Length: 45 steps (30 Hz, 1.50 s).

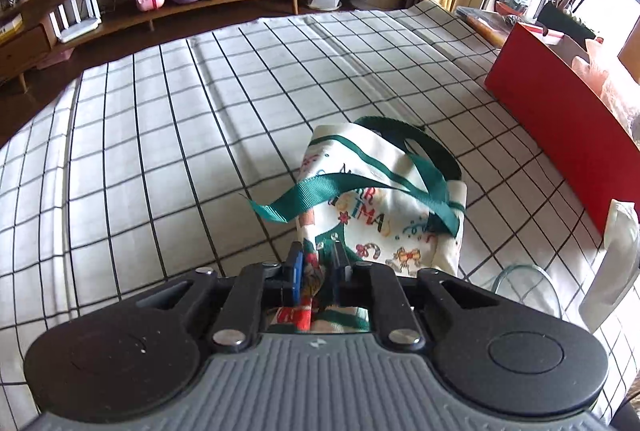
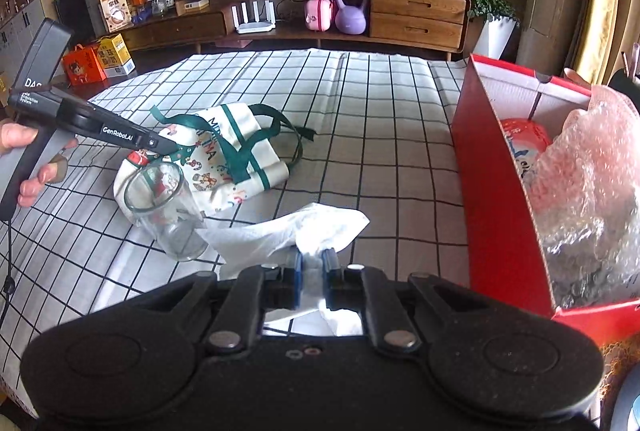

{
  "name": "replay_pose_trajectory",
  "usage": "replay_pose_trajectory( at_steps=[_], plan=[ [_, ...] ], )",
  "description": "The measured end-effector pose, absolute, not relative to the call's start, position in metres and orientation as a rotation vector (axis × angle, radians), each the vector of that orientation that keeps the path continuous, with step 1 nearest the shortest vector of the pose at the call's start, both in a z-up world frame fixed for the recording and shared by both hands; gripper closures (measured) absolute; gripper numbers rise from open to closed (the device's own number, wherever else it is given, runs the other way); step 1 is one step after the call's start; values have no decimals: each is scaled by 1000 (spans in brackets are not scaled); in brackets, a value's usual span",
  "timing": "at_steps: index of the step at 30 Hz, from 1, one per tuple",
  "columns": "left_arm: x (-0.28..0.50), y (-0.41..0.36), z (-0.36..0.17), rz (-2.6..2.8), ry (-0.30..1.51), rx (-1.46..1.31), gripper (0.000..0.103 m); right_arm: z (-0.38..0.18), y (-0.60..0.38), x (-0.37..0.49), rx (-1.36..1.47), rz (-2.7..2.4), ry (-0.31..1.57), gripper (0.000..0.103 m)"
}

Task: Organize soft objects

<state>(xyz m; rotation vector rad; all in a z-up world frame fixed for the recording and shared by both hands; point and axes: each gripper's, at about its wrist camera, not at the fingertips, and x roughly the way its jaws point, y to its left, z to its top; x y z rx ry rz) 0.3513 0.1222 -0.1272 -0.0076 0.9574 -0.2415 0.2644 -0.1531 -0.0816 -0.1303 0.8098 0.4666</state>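
My left gripper [image 1: 316,263] is shut on the edge of a white cloth tote bag [image 1: 384,207] with Christmas prints and green straps; the bag lies on the checked tablecloth. In the right wrist view the left gripper [image 2: 176,151] pinches the bag [image 2: 228,151] at its near-left corner. My right gripper [image 2: 312,263] is shut on a white paper tissue [image 2: 296,231], held just above the cloth, left of a red cardboard box [image 2: 500,191]. The box holds bubble wrap [image 2: 592,183] and a pink soft item [image 2: 524,139].
A clear drinking glass [image 2: 168,207] lies tilted on the cloth [image 2: 360,103] between the bag and the tissue; its rim shows in the left wrist view [image 1: 524,283]. The red box [image 1: 560,119] stands along the right side. A wooden sideboard [image 2: 400,15] stands beyond the table.
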Motion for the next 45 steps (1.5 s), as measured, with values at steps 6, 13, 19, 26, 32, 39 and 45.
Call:
replay_pose_trajectory(
  at_steps=[6,13,19,26,32,39,45],
  plan=[
    [338,131,-131,-276,941,33,42,-88,-151,265,-125,480,833,93],
    [321,141,-129,-305,897,56,25,-95,-150,265,-123,489,850,93],
    [321,151,-125,-314,861,-20,23,-101,-147,267,-125,490,866,93],
    [326,146,-128,-439,911,-88,0,-104,-144,267,-128,493,874,92],
    [336,129,-150,-431,975,-46,0,-107,-141,268,-128,494,881,92],
    [337,112,-152,-394,943,10,0,-112,-140,269,-134,485,894,92],
    [332,98,-157,-358,928,96,16,-114,-139,268,-132,483,895,92]
  ],
)
